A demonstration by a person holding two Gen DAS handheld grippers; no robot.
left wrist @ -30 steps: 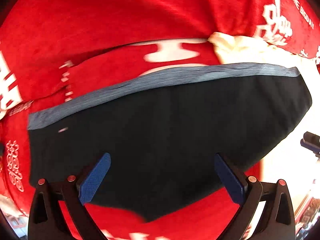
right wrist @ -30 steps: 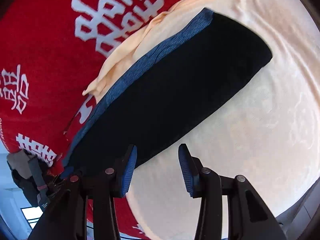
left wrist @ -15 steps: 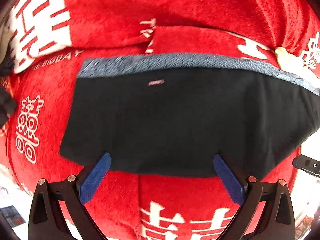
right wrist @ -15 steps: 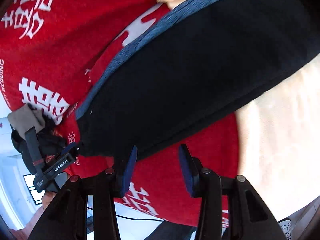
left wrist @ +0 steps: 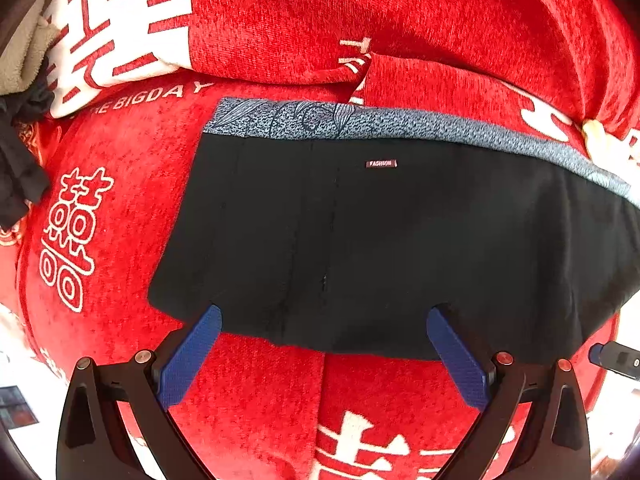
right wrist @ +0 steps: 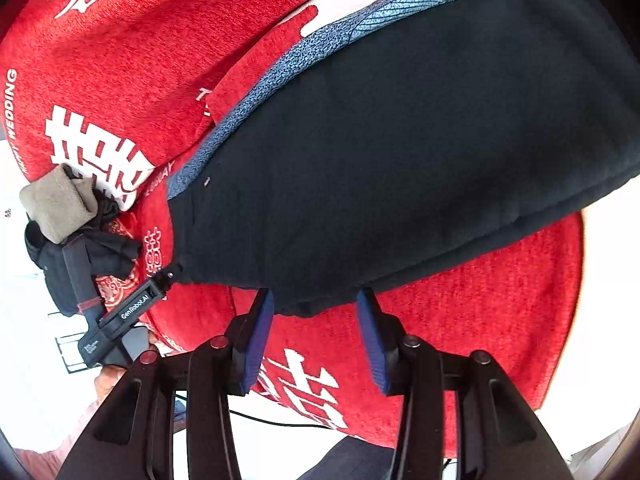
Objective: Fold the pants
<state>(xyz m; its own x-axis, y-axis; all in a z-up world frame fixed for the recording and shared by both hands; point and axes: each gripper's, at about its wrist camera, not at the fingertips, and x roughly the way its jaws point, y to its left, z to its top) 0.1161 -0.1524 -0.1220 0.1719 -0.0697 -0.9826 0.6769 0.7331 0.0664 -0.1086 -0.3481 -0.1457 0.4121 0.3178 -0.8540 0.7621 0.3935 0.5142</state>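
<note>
Fingers (left wrist: 192, 354) apart; pants (left wrist: 380, 240) lengthwise left-right.

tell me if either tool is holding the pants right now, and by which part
Neither. The left tool and right tool are both open at the near edge of the black pants, gripping nothing.

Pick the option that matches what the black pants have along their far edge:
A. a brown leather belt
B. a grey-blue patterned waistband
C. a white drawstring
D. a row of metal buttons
B: in the left wrist view the pants lie flat on the red blanket, and a grey-blue patterned waistband runs along their far edge; no drawstring, buttons or belt show.
</note>
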